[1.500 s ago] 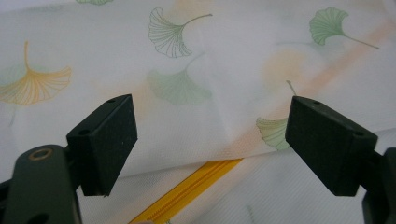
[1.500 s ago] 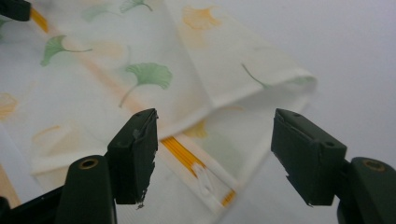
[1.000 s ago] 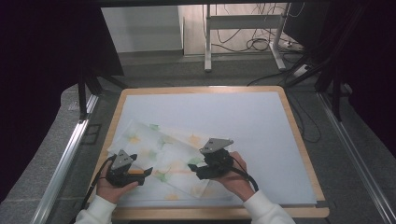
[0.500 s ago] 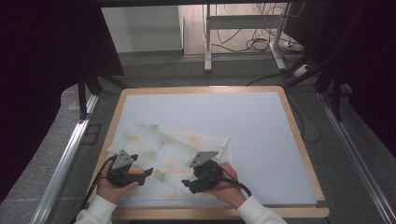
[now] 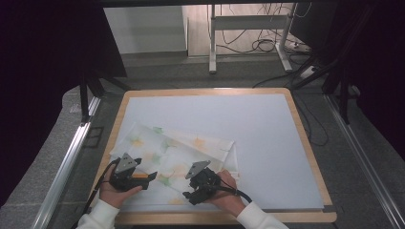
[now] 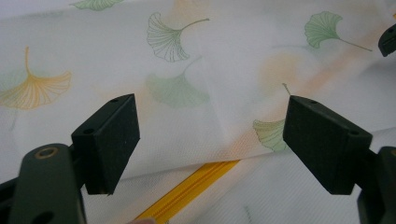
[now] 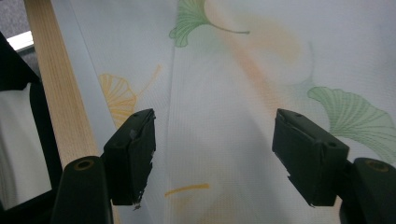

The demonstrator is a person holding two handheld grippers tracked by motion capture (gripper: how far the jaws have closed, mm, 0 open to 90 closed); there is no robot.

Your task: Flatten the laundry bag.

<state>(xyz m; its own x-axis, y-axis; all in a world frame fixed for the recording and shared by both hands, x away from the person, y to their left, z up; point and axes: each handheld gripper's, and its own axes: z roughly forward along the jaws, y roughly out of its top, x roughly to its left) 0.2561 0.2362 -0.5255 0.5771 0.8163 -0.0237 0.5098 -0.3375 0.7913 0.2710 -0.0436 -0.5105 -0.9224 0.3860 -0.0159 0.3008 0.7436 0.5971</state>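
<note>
A thin white cloth (image 5: 176, 157) printed with green and orange ginkgo leaves lies partly folded on the front left of the table. My left gripper (image 5: 149, 177) rests at the cloth's left front, jaws pointing right. In the left gripper view it (image 6: 217, 140) stands open just above the cloth (image 6: 196, 56), with a yellow strip (image 6: 191, 189) showing under a fold. My right gripper (image 5: 190, 194) is over the cloth's front edge, pointing toward the table's front. It (image 7: 217, 156) is open too, with flat cloth (image 7: 261, 74) between its jaws and nothing held.
The table has a pale blue mat (image 5: 267, 138) inside a wooden rim (image 5: 310, 143); the rim (image 7: 53, 93) runs close beside the right gripper. The right gripper's tip (image 6: 387, 39) shows in the left gripper view. Desk legs and cables (image 5: 258, 43) lie on the floor beyond.
The right gripper has moved left and toward the front edge over the cloth. The cloth's right part now lies flatter. The left gripper has stayed put.
</note>
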